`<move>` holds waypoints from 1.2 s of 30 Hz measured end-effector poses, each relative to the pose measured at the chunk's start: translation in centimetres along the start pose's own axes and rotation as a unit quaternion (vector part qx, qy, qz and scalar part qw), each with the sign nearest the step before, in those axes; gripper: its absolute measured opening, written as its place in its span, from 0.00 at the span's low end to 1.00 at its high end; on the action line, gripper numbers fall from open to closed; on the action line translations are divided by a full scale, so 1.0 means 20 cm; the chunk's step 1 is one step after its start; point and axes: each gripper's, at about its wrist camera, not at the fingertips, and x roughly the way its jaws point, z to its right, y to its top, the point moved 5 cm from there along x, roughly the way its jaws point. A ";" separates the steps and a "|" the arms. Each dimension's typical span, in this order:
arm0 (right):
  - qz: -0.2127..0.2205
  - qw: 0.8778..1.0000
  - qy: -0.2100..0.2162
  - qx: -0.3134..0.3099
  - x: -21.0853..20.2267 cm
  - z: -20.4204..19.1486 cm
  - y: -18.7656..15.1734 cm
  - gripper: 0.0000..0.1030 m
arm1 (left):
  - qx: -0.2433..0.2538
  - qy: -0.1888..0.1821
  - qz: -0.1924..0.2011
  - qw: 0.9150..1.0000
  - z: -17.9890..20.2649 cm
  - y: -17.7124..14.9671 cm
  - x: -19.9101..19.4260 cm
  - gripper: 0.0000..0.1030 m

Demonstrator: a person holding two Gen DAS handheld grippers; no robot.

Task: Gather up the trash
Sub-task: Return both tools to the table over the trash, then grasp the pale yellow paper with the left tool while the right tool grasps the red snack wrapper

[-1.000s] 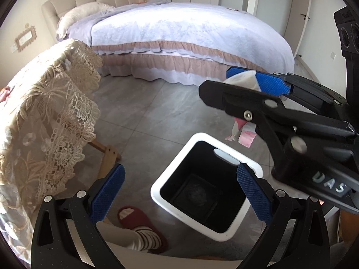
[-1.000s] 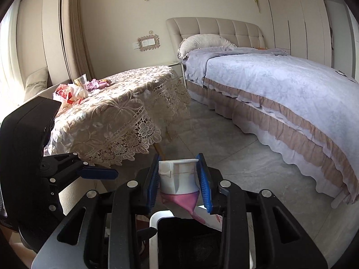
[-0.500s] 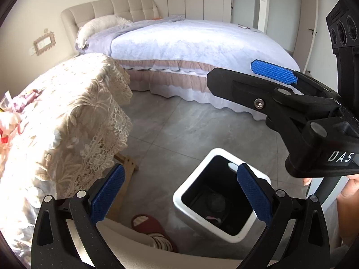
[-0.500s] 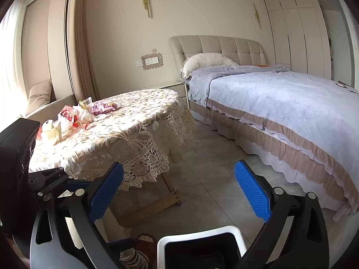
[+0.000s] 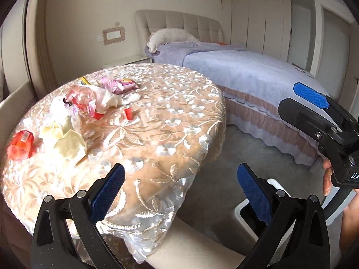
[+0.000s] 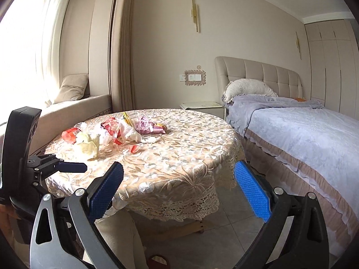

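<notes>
A: Trash [image 5: 89, 103] sits on the far-left part of the worktop [image 5: 157, 139], all bunched together. Bin [image 5: 246, 215] is low right on the floor, mostly hidden behind the left hand-held gripper's right finger.

B: Grippers?

A: Left hand-held gripper [image 5: 180, 192] spread wide, nothing in it. Right hand-held gripper [image 6: 178, 192] also wide, empty.

B: Which one's closer to the pile?

A: Left, I'd judge. In the left wrist view the cream crumpled wrapper [image 5: 69, 143] lies just ahead and left of its left finger. From the right one the pile [image 6: 107, 132] is further off, ahead and left across the worktop.

B: Nearest piece?

A: Cream wrapper, then the red clear cup [image 5: 20, 145] at the left edge. Pink packet [image 5: 122, 85] is at the far side.

B: Axis?

A: Pile runs near-left to far-right roughly. Wrapper's a lump, no clear long axis. Reach would go forward-left, probably.
</notes>
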 end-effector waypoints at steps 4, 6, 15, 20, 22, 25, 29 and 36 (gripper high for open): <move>0.004 0.999 0.022 -0.028 0.08 -0.14 0.06 0.96 | -0.032 0.017 0.014 0.999 -0.16 0.01 -0.03 0.95; 0.004 0.999 0.035 -0.038 0.12 -0.20 0.09 0.96 | -0.043 0.026 0.022 0.998 -0.23 0.02 -0.05 0.95; -0.004 0.995 0.072 -0.072 0.33 -0.45 0.15 0.96 | -0.086 0.083 0.047 0.992 -0.57 0.07 -0.06 0.95; -0.015 0.993 0.087 -0.078 0.44 -0.53 0.16 0.96 | -0.115 0.098 0.043 0.988 -0.75 0.06 -0.01 0.95; -0.021 0.993 0.092 -0.077 0.49 -0.56 0.16 0.96 | -0.127 0.090 0.036 0.987 -0.80 0.06 0.03 0.95; -0.029 0.993 0.091 -0.073 0.55 -0.57 0.16 0.96 | -0.140 0.082 0.025 0.986 -0.85 0.07 0.09 0.95; -0.048 0.993 0.089 -0.059 0.64 -0.56 0.16 0.96 | -0.142 0.079 0.015 0.987 -0.89 0.10 0.15 0.95; -0.076 0.993 0.085 -0.039 0.79 -0.55 0.21 0.96 | -0.138 0.077 -0.007 0.987 -0.94 0.13 0.24 0.95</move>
